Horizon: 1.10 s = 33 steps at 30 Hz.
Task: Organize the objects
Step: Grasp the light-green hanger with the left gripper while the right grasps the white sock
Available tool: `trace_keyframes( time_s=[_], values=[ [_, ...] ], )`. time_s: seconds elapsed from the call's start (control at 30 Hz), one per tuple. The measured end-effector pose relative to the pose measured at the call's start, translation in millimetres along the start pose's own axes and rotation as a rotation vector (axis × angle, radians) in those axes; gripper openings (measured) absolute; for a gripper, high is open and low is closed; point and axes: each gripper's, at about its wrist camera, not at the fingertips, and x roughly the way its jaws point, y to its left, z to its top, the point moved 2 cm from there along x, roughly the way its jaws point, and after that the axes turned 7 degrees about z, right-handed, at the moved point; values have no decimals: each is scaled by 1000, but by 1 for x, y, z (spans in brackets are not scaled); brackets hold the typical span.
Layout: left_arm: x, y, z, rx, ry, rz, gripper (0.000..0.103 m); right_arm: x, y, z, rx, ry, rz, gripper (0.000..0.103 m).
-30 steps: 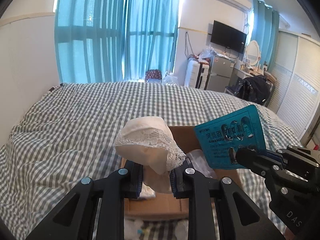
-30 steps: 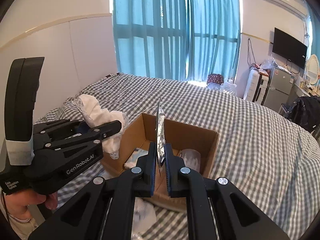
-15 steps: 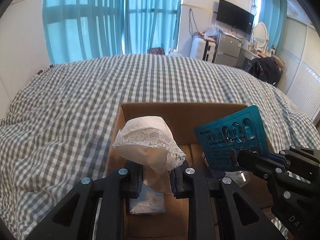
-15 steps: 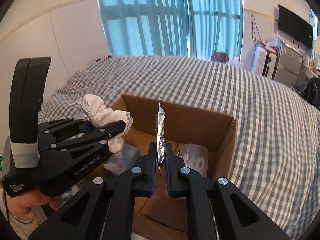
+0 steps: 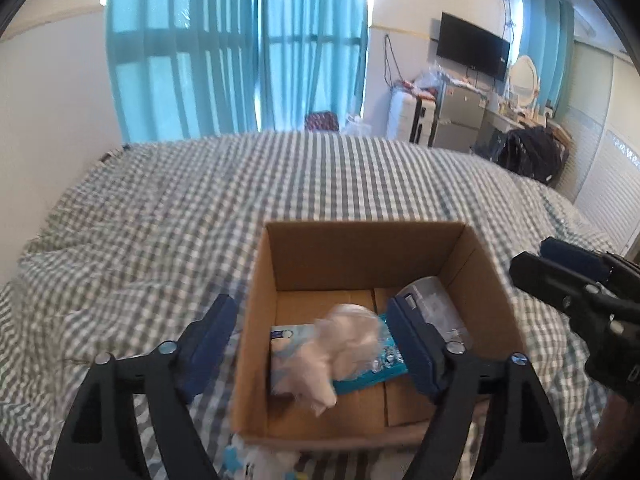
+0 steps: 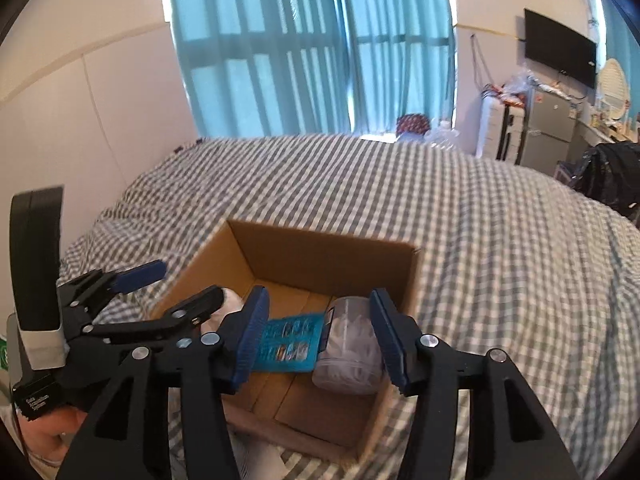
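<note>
An open cardboard box [image 5: 360, 256] stands on the checked bed. My left gripper [image 5: 310, 301] hovers over its near left corner. Its jaws are opening wide, with nothing pressed between the pads. Below them a white lace cloth [image 5: 332, 356], blurred, drops inside the box onto a teal blister pack [image 5: 376, 376]. My right gripper [image 6: 318, 291] is over the box [image 6: 320, 256] too, its jaws opening. The blister pack [image 6: 290, 346] lies loose beneath them, clear of both pads. Each gripper shows in the other's view: the right gripper [image 5: 532, 252] and the left gripper [image 6: 190, 280].
Inside the box also lie a clear plastic container [image 6: 352, 352] and a pale blue packet [image 5: 288, 340]. More packets [image 5: 256, 460] sit on the checked bed cover [image 5: 160, 220] in front of the box. A hand [image 6: 52, 432] holds the left gripper.
Both grippers have opened. The left one let go of the lace cloth and the right one let go of the blister pack; both things have dropped into the box.
</note>
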Motion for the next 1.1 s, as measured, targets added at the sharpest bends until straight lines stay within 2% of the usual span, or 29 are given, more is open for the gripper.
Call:
trace_keyframes(
  time_s=[0.1, 0.13, 0.2, 0.37, 0.57, 0.77, 1.0, 1.1],
  values=[
    [-34, 9, 0, -25, -54, 19, 102, -32, 6, 7, 4, -52, -43, 77],
    [-52, 12, -1, -33, -81, 25, 103, -42, 8, 9, 3, -70, -57, 79],
    [-77, 16, -3, -39, -117, 34, 103, -63, 12, 14, 9, -112, -93, 92],
    [-131, 19, -13, -32, -189, 82, 103, -110, 23, 4, 1, -180, -181, 103],
    [-167, 28, -47, -51, -242, 170, 103, -132, 25, -21, 14, -177, -223, 103],
    [-156, 35, -91, -100, -190, 194, 103, -126, 20, -70, 7, -140, -229, 103],
    [-111, 35, -144, -177, -78, 192, 103, -93, 12, -123, 43, -44, -161, 103],
    [-87, 34, -168, -203, 1, 192, 103, -76, 11, -141, 53, 2, -154, 103]
  ],
)
